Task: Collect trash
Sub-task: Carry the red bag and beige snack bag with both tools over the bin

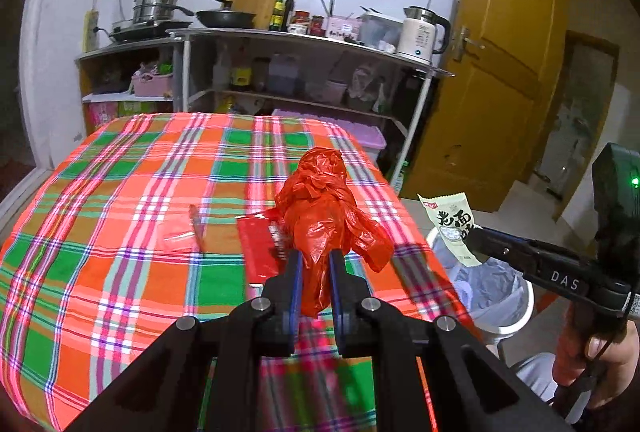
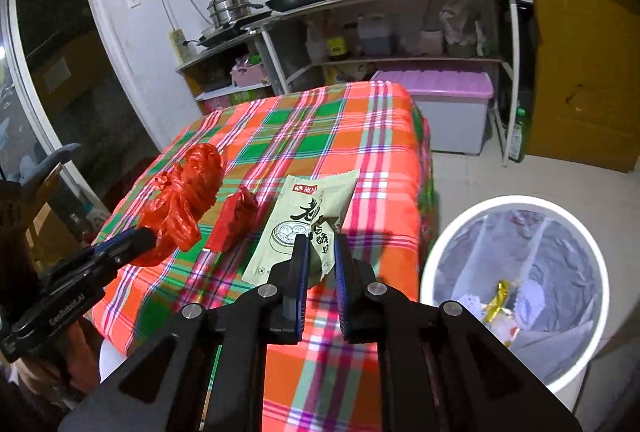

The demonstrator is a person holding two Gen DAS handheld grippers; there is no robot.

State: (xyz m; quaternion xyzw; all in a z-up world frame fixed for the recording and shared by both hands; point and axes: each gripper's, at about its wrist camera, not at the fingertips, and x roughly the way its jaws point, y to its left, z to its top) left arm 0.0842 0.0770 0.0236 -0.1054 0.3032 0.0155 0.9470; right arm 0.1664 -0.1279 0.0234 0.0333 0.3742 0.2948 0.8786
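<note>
My left gripper (image 1: 315, 259) is shut on a crumpled red plastic bag (image 1: 320, 208) and holds it above the plaid-covered table (image 1: 120, 192); the bag also shows in the right wrist view (image 2: 182, 200). My right gripper (image 2: 322, 252) is shut on a pale green food wrapper (image 2: 296, 228) with black characters, held over the table's right side; the wrapper also shows in the left wrist view (image 1: 452, 224). A red packet (image 1: 258, 248) and a small clear wrapper (image 1: 180, 236) lie on the cloth. A white bin (image 2: 516, 288) with a grey liner stands on the floor at the right and holds some trash.
Metal shelves (image 1: 304, 44) behind the table carry pots, a pan, bottles and a white kettle (image 1: 422, 32). A purple-lidded storage box (image 2: 448, 108) sits under them. A yellow door (image 1: 500, 72) stands at the right. The tiled floor lies between the table and the door.
</note>
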